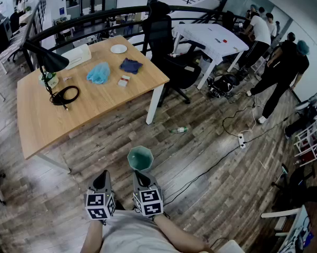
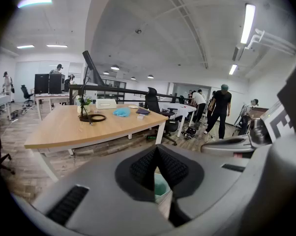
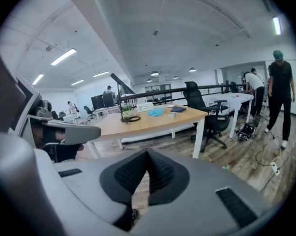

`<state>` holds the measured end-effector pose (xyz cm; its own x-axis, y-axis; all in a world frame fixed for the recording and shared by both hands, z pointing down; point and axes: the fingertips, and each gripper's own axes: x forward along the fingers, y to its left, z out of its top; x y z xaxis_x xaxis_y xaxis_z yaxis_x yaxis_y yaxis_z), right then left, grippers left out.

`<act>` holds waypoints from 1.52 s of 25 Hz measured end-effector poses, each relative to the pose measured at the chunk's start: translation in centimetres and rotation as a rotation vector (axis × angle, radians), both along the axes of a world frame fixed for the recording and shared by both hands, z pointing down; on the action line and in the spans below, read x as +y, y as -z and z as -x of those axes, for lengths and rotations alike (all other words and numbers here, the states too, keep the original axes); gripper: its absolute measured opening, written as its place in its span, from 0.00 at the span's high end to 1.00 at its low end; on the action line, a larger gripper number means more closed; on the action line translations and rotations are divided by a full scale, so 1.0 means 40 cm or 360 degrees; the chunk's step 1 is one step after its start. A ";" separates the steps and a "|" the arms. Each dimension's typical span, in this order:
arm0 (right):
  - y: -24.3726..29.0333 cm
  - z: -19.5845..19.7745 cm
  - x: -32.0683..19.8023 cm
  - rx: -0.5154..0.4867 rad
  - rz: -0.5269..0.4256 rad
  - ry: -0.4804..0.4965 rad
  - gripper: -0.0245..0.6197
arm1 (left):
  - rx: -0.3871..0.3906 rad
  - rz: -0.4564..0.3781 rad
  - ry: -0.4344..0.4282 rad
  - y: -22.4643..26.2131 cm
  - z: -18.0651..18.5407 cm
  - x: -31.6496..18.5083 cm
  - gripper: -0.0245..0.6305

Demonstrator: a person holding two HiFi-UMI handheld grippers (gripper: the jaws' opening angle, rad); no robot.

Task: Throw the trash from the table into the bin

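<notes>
1. Bin [image 1: 140, 158]: one. Teal, open-topped, upright on the wooden floor just ahead of the tongs, well apart from the bench.
2. Bench [image 1: 95, 105]: one. It carries one crumpled blue wad [image 1: 98, 73], one dark cloth [image 1: 130, 65] and one small box [image 1: 124, 80].
3. Left tongs [image 1: 101, 177], right tongs [image 1: 141, 175]: two. Both are closed and empty.

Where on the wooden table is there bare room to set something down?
Bare: the near half of the table, from the cable coil to the near edge. Crowded: the far end, around the blue bag, dark cloth, small box, plate and tissue box.
</notes>
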<state>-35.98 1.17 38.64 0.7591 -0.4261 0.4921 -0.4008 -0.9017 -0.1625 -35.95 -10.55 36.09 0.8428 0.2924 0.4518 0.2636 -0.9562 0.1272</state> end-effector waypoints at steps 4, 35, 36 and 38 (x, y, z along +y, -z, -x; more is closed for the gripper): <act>0.003 -0.001 0.021 0.0005 0.0022 -0.0020 0.95 | 0.0014 0.0017 -0.0015 0.009 -0.001 0.021 0.93; 0.014 -0.149 0.040 0.0029 -0.0073 -0.0228 0.94 | -0.0061 0.0071 -0.0026 0.009 -0.155 0.010 0.93; 0.012 -0.164 0.045 0.0022 -0.0069 -0.0235 0.94 | -0.0063 0.0074 -0.0044 0.008 -0.173 0.018 0.93; 0.008 -0.202 0.044 0.0019 -0.0055 -0.0232 0.94 | -0.0062 0.0081 -0.0075 0.008 -0.220 0.029 0.93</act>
<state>-27.91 2.94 38.33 0.8201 -0.3271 0.4696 -0.2678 -0.9445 -0.1902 -27.17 -9.38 35.78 0.8096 0.3547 0.4677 0.3020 -0.9349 0.1863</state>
